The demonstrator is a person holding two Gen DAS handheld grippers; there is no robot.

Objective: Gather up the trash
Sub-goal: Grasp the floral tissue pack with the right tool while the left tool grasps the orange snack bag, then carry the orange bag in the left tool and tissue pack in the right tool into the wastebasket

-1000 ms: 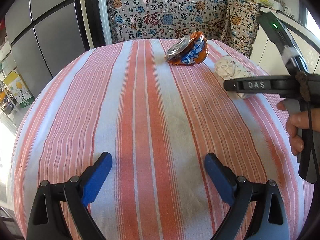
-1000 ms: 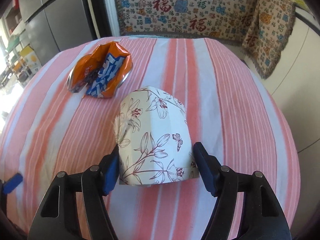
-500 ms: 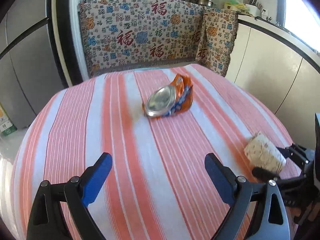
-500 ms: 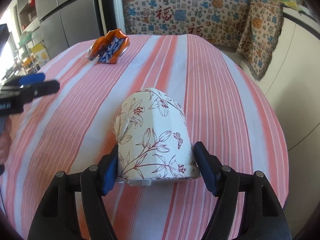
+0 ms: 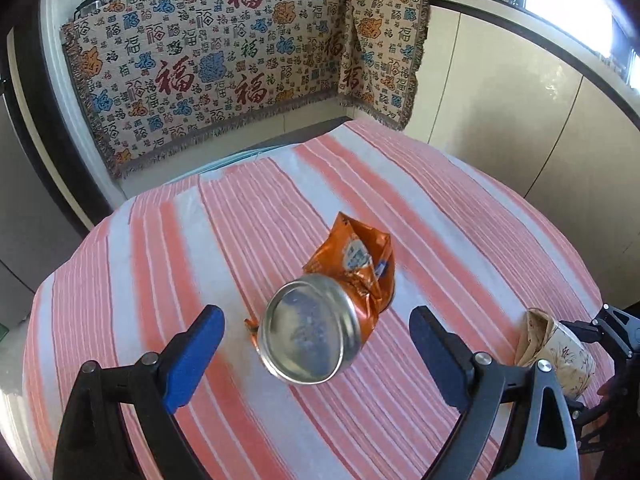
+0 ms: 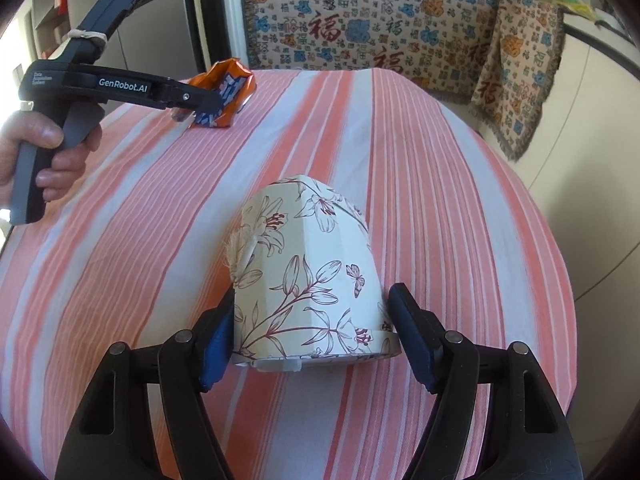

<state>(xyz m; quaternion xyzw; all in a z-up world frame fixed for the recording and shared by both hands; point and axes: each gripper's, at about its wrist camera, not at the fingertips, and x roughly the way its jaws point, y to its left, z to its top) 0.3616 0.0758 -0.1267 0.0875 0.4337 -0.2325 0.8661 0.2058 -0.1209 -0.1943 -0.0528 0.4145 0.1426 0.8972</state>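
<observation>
A crushed orange can [image 5: 332,312] lies on the striped tablecloth, silver end towards me. My left gripper [image 5: 316,356] is open, its blue pads on either side of the can and apart from it. In the right wrist view the can [image 6: 224,96] shows at the far left, partly behind the left gripper's fingers. My right gripper [image 6: 316,344] is shut on a floral paper cup [image 6: 308,280], which lies on its side; the cup also shows at the right edge of the left wrist view [image 5: 556,352].
The round table [image 6: 460,208] carries a red and white striped cloth. A patterned blanket [image 5: 224,68] hangs over the counter behind it. White cabinets [image 5: 520,112] stand to the right, and a grey fridge [image 6: 160,20] at the back left.
My left gripper has moved forward to the can, which now sits between its open pads. My right gripper still holds the cup in the same grip.
</observation>
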